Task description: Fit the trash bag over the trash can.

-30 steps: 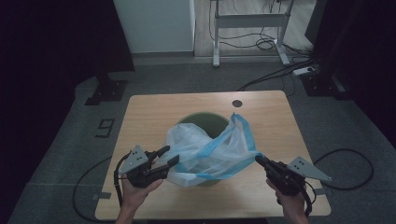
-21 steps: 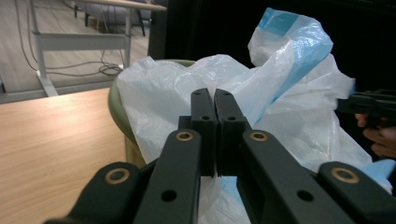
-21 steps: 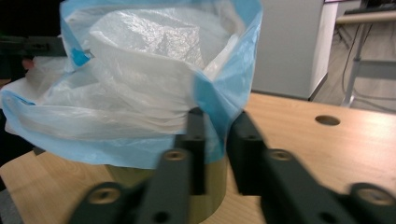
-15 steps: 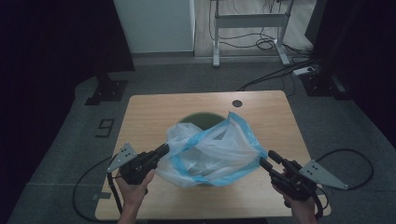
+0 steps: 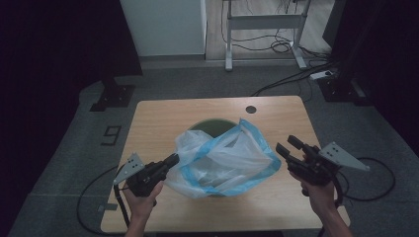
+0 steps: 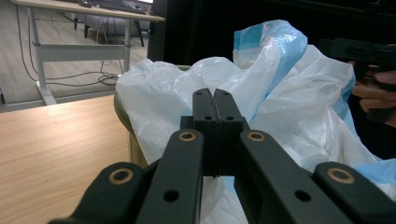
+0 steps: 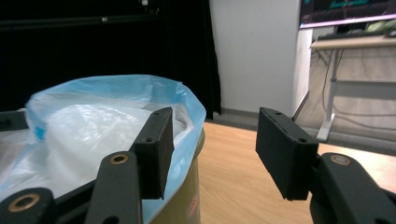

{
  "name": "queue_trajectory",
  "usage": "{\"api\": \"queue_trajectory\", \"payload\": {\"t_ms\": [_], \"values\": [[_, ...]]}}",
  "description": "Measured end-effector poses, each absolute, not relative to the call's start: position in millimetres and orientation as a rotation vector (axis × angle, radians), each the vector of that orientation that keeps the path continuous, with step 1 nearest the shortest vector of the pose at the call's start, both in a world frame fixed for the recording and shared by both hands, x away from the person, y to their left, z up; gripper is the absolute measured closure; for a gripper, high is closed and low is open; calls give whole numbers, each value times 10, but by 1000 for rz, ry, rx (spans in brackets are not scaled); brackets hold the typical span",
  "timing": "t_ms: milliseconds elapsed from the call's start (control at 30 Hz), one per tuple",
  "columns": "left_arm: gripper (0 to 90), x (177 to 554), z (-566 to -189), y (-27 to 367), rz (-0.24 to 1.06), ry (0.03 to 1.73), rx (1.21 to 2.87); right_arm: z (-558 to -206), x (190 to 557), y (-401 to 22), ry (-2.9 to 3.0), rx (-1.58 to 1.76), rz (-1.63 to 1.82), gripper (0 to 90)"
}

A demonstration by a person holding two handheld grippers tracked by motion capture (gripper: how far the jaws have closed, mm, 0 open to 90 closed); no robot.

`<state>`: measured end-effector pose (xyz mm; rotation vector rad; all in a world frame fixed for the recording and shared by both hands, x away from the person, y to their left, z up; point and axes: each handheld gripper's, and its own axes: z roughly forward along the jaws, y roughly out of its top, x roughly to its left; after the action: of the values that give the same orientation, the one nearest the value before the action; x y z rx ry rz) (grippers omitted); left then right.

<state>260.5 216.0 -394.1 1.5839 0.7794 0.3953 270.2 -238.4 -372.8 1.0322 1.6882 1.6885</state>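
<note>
The bin (image 5: 213, 127) stands on the table (image 5: 163, 118) at its middle, with the bag (image 5: 225, 158) set in it and spilling over the rim toward 6 o'clock. The left gripper (image 5: 172, 160) lies at 8 o'clock of the bag – touching its edge. The right gripper (image 5: 289, 146) sits at 3 o'clock, just beside the bag, apart from it. A hole (image 5: 251, 109) in the table lies at 1 o'clock of the bin. Behind the table, at 12 o'clock, stands a desk frame (image 5: 262, 22) – cables (image 5: 291, 76) on the floor beside it.

Looks like a lab/office: wood table (image 5: 163, 118) on grey carpet, desk frame (image 5: 262, 22) w/ loose cables (image 5: 276, 47), black curtains.
</note>
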Motion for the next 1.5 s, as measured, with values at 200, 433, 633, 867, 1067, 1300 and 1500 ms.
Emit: {"api": "queue_trajectory", "payload": {"t_ms": [200,433,633,867,1067,1300,1500], "values": [[895,2608,-3969,2160,399,783,1585,-3761,2911,-2241,1760,1072,1712,426],[895,2576,-4015,2156,392,788,1576,-3896,2937,-2119,1822,1101,1680,401],[895,2573,-4018,2150,394,788,1575,-4038,2943,-2076,1854,1134,1668,437],[895,2593,-3986,2134,403,786,1568,-4080,2971,-2013,1956,1065,1654,805],[896,2605,-3937,2169,424,793,1551,-4044,2984,-1997,1976,1043,1608,890],[897,2799,-3811,2289,446,830,1524,-3906,3116,-2091,1915,1057,1554,891],[897,3074,-3780,2412,415,897,1506,-3819,3370,-2068,1883,1084,1497,891]]}}
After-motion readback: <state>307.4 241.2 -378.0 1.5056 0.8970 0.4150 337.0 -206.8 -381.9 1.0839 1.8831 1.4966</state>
